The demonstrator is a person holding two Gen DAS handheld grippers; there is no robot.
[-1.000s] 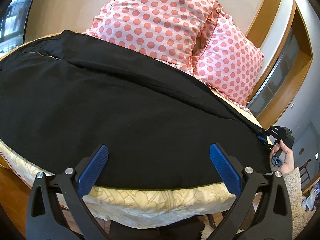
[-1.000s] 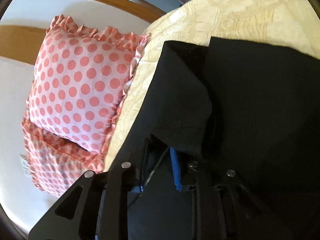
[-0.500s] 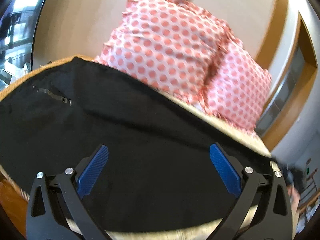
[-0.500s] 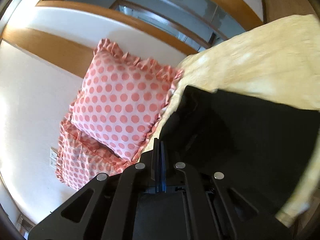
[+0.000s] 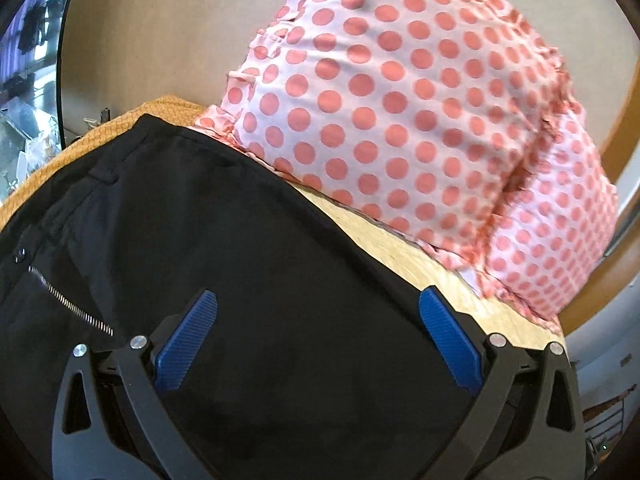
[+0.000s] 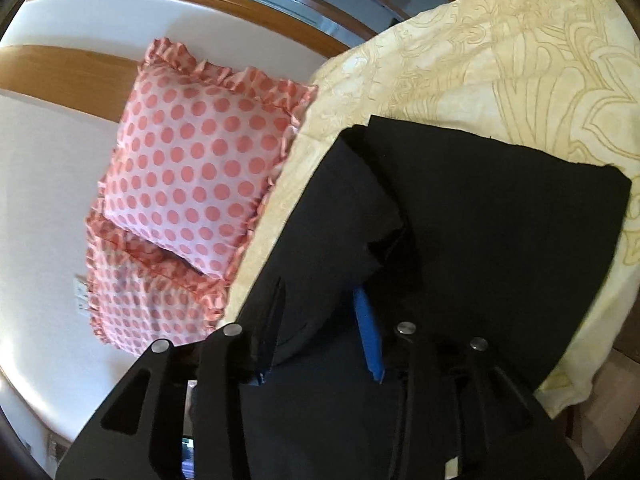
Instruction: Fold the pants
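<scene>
- Black fabric fills the left wrist view: the pants (image 5: pixel 248 264) are spread flat on the bed, their open zipper (image 5: pixel 70 306) seen at the far left edge.
- An orange knitted blanket (image 5: pixel 72 148) is glimpsed just beyond the waistband, up at the left.
- The left gripper (image 5: pixel 316 344) is held low over the cloth, its two blue pads (image 5: pixel 186 344) set wide apart; nothing is caught between them.
- Further right, a strip of cream bedspread (image 5: pixel 436 276) is exposed between the pants and a pink pillow with red dots (image 5: pixel 404 120), which is propped against the wall.
- Over in the right wrist view, two such pillows are seen at the left, one (image 6: pixel 200 168) overlapping the other (image 6: pixel 136 300).
- The cream patterned bedspread (image 6: pixel 480 72) is spread from them towards the right, with the pants (image 6: pixel 500 220) lying on it, doubled over at this end.
- A fold of the black cloth is draped between the fingers of the right gripper (image 6: pixel 320 320), which is opening; the blue pad (image 6: pixel 368 332) on the right is clear of the fabric, the left one is largely hidden by it.
- At the far right, the bedspread is seen hanging over the bed's edge.
</scene>
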